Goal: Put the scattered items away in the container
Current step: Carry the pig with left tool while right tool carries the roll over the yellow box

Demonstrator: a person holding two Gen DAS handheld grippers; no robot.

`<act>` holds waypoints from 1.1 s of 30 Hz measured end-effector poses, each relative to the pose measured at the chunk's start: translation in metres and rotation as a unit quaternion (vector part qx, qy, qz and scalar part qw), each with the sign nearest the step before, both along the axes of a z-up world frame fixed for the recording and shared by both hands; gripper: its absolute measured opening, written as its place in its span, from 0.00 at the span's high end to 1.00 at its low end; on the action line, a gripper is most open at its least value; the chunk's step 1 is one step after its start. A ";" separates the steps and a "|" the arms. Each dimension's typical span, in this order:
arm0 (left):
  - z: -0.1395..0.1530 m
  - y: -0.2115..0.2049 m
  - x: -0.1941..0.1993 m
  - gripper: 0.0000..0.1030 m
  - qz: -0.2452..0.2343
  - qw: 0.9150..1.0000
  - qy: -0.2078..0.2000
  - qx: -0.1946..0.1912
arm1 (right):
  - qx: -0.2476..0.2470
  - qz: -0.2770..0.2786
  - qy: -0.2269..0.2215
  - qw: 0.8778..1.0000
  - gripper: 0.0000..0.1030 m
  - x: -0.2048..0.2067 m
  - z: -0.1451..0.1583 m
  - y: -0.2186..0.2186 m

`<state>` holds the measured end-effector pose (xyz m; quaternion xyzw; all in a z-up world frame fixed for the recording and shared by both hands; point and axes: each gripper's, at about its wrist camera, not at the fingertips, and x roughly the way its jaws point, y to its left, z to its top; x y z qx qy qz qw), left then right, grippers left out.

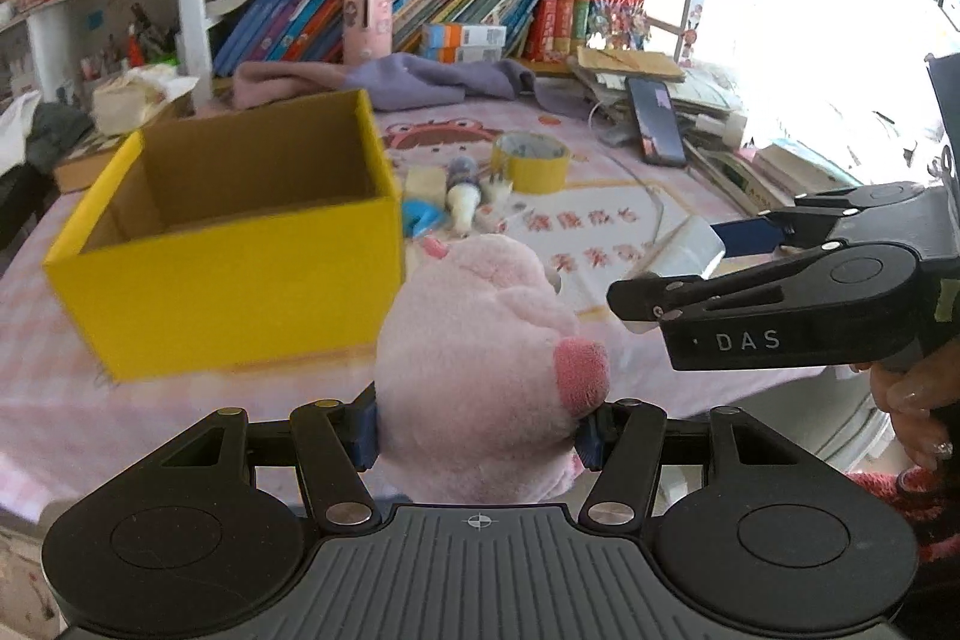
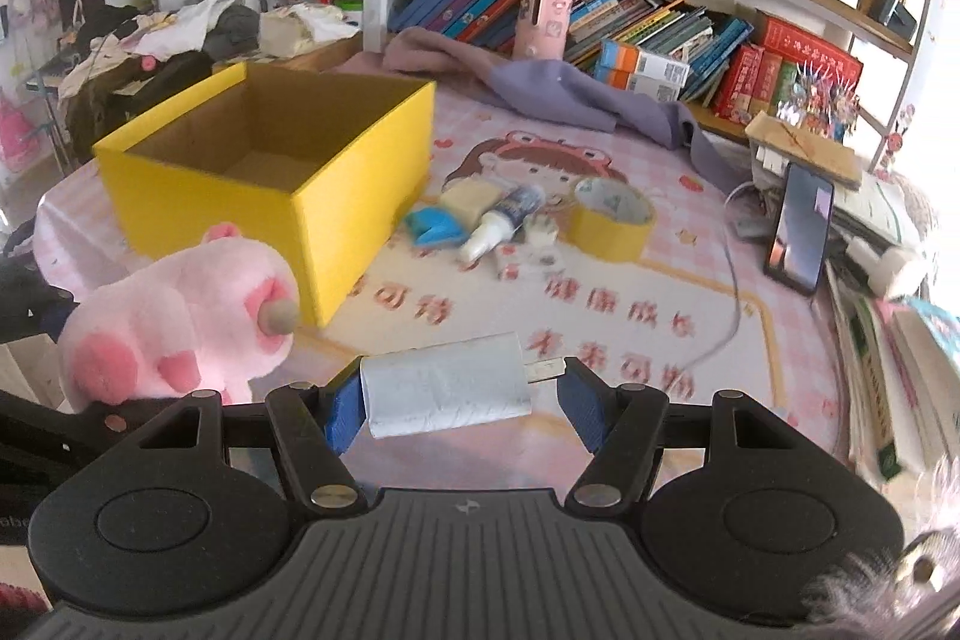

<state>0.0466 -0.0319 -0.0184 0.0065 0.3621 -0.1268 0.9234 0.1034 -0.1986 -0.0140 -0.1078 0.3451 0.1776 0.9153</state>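
Note:
A pink plush toy (image 1: pixel 480 328) is clamped between the blue pads of my left gripper (image 1: pixel 477 433), which is shut on it just right of the open yellow box's (image 1: pixel 240 232) near corner. In the right wrist view the plush toy (image 2: pixel 180 322) hangs at the left, in front of the yellow box (image 2: pixel 270 172). My right gripper (image 2: pixel 462 406) is shut on a white charger-like block (image 2: pixel 444 388) with a metal tip, held above the pink table cover. From the left wrist view, the right gripper (image 1: pixel 678 268) and its white block (image 1: pixel 690 250) float to the right of the plush.
Beside the box lie a yellow tape roll (image 2: pixel 612 220), a glue bottle (image 2: pixel 504 220), a blue item (image 2: pixel 435 226), a pale yellow block (image 2: pixel 471 196) and a small white piece (image 2: pixel 540 232). A phone (image 2: pixel 801 226), a cable (image 2: pixel 732 280), purple cloth (image 2: pixel 558 94) and stacked books ring the table.

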 end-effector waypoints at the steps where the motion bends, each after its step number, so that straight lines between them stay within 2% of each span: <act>1: 0.000 0.004 -0.005 0.44 0.002 1.000 0.002 0.000 | 0.001 0.000 0.002 1.000 0.38 -0.006 -0.001 0.004; 12: 0.003 0.046 -0.041 0.44 0.037 0.999 -0.004 -0.007 | -0.002 0.029 0.006 1.000 0.38 -0.049 -0.003 0.046; 19: 0.007 0.067 -0.050 0.44 0.054 0.998 -0.010 -0.014 | -0.010 0.058 -0.004 0.998 0.38 -0.060 0.002 0.066; 25: 0.006 0.080 -0.056 0.44 0.065 0.998 -0.009 -0.015 | -0.012 0.082 0.003 0.997 0.38 -0.066 -0.001 0.083; 33: 0.009 0.099 -0.061 0.44 0.093 0.995 -0.014 -0.017 | -0.008 0.108 -0.002 0.994 0.38 -0.063 0.003 0.104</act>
